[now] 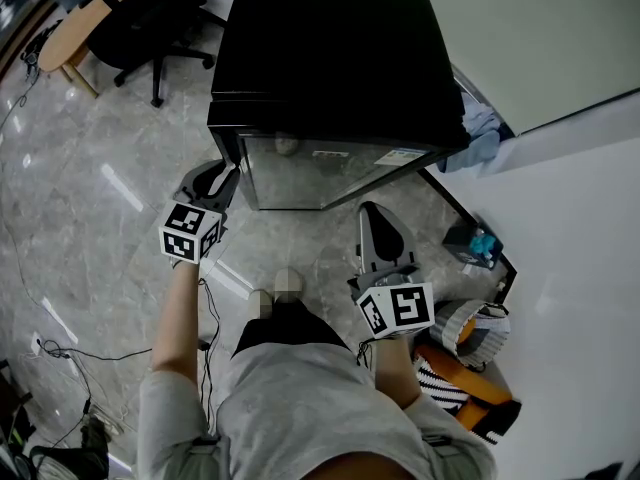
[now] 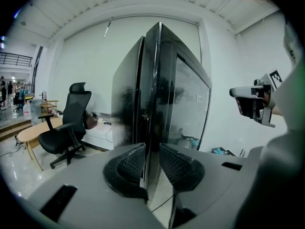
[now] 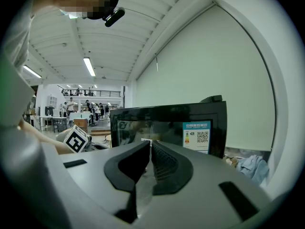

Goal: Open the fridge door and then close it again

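Setting my left tongs (image 2: 152, 149), jaws parted, astride the edge of the black glass-fronted fridge door (image 2: 190, 109) just ahead, I am judging it needs a square, firm pinch before swinging, while my right tongs (image 3: 150, 145) are hanging closed, empty.

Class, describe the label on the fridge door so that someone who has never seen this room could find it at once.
Find the black fridge standing on the marble floor near the white wall. In the right gripper view, the label sits in the upper right corner of its glass door. Its blue band and QR code set it apart from the dark glass around it.
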Action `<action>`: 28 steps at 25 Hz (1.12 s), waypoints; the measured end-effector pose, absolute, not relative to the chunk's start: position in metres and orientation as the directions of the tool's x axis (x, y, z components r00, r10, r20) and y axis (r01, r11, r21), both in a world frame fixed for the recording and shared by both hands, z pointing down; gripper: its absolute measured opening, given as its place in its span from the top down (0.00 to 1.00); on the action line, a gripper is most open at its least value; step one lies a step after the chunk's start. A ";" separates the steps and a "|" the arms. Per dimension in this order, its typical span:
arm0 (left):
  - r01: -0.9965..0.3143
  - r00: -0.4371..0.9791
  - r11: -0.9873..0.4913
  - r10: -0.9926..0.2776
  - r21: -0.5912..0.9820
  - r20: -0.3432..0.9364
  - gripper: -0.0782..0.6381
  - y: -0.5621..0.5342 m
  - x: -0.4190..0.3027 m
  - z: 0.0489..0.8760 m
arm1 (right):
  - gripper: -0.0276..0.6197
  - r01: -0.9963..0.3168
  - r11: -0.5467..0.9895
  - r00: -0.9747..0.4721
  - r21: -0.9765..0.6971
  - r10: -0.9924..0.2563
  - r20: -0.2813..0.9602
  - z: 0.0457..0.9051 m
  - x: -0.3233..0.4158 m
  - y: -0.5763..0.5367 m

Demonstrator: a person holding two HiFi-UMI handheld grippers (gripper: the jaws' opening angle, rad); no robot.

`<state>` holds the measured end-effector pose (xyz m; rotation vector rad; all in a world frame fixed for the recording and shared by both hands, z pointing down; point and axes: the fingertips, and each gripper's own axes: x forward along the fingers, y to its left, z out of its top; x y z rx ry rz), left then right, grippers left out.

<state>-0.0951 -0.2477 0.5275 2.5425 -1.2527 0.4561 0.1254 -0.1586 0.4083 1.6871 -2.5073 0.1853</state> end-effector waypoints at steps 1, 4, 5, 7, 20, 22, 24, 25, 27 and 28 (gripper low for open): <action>-0.801 0.577 -0.590 -0.715 0.100 0.395 0.77 -0.249 -0.095 0.527 | 0.92 -0.927 0.374 -0.375 -0.037 -0.912 0.163 0.408 0.126 -0.159; -0.798 0.581 -0.594 -0.713 0.102 0.394 0.77 -0.249 -0.095 0.527 | 0.92 -0.927 0.373 -0.374 -0.038 -0.912 0.166 0.408 0.127 -0.160; -0.798 0.582 -0.594 -0.713 0.103 0.392 0.77 -0.250 -0.095 0.528 | 0.92 -0.927 0.372 -0.373 -0.038 -0.913 0.167 0.409 0.126 -0.161; -0.800 0.580 -0.591 -0.716 0.106 0.389 0.77 -0.249 -0.095 0.529 | 0.92 -0.927 0.373 -0.374 -0.038 -0.913 0.166 0.409 0.125 -0.160; -0.857 0.501 -0.511 -0.802 0.059 0.325 0.87 -0.226 -0.114 0.502 | 0.92 -0.921 0.387 -0.388 -0.034 -0.910 0.145 0.401 0.110 -0.148; -0.856 0.505 -0.514 -0.806 0.057 0.307 0.87 -0.219 -0.113 0.492 | 0.92 -0.920 0.390 -0.392 -0.036 -0.909 0.141 0.399 0.108 -0.147; -0.854 0.511 -0.517 -0.809 0.060 0.291 0.87 -0.212 -0.112 0.483 | 0.92 -0.918 0.394 -0.395 -0.035 -0.908 0.136 0.396 0.106 -0.145; -0.853 0.514 -0.519 -0.810 0.062 0.282 0.87 -0.208 -0.112 0.479 | 0.92 -0.918 0.394 -0.395 -0.034 -0.909 0.134 0.394 0.105 -0.144; -0.848 0.523 -0.525 -0.809 0.070 0.266 0.87 -0.198 -0.111 0.470 | 0.92 -0.918 0.396 -0.397 -0.031 -0.909 0.129 0.390 0.101 -0.141; -0.845 0.528 -0.529 -0.808 0.070 0.261 0.87 -0.193 -0.110 0.465 | 0.92 -0.917 0.398 -0.399 -0.030 -0.908 0.126 0.388 0.100 -0.139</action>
